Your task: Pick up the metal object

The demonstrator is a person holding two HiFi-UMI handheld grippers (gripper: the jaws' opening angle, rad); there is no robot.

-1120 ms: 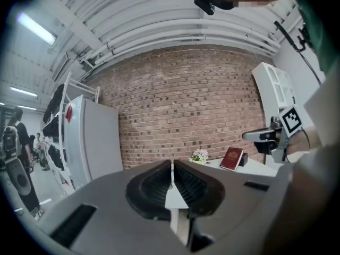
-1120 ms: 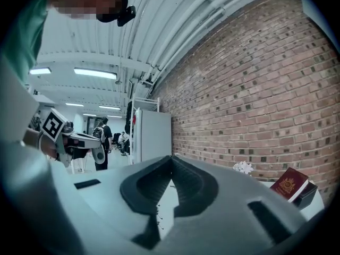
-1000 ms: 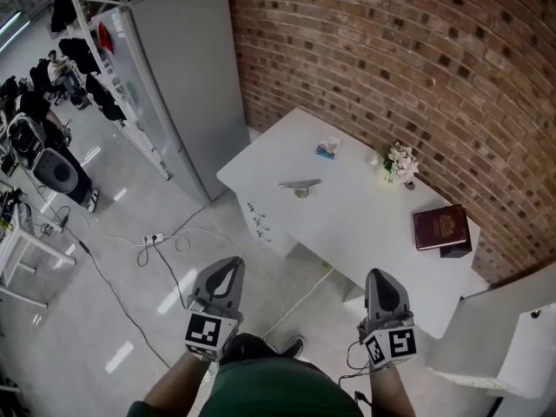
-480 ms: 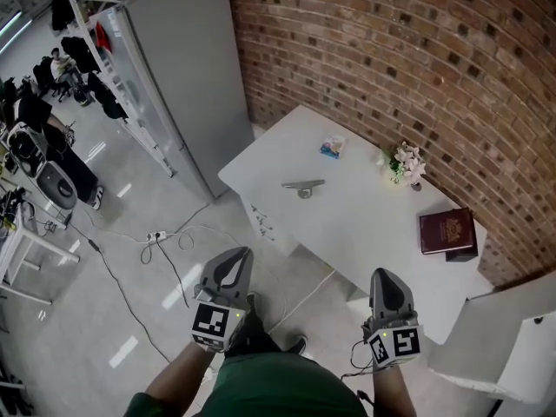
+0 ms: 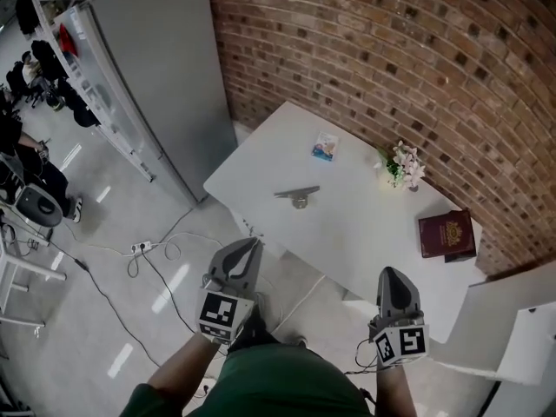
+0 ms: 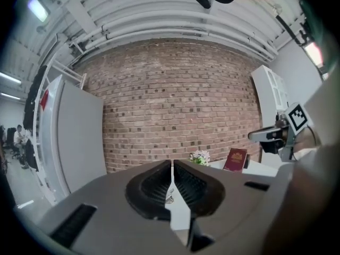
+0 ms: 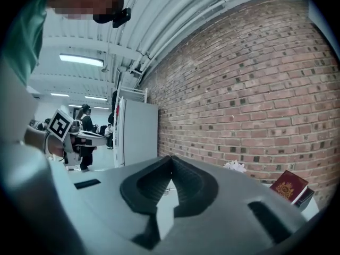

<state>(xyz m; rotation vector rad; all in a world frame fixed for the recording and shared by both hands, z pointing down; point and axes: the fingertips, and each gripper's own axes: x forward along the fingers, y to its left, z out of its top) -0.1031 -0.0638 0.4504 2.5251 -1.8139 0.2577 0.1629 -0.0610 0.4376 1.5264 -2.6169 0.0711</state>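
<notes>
Ahead, the metal object [image 5: 298, 195] lies on the desk [image 5: 352, 233], well apart from both tools; its long bar runs across the head view, left to right; the left hand-held gripper [image 5: 250, 247] is nearer than the right hand-held gripper [image 5: 393, 274]; both have their jaws pressed together on nothing.

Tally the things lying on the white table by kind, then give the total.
Metal object: 1
Small blue-and-white packet: 1
Bunch of flowers: 1
Maroon book: 1
Total: 4
</notes>
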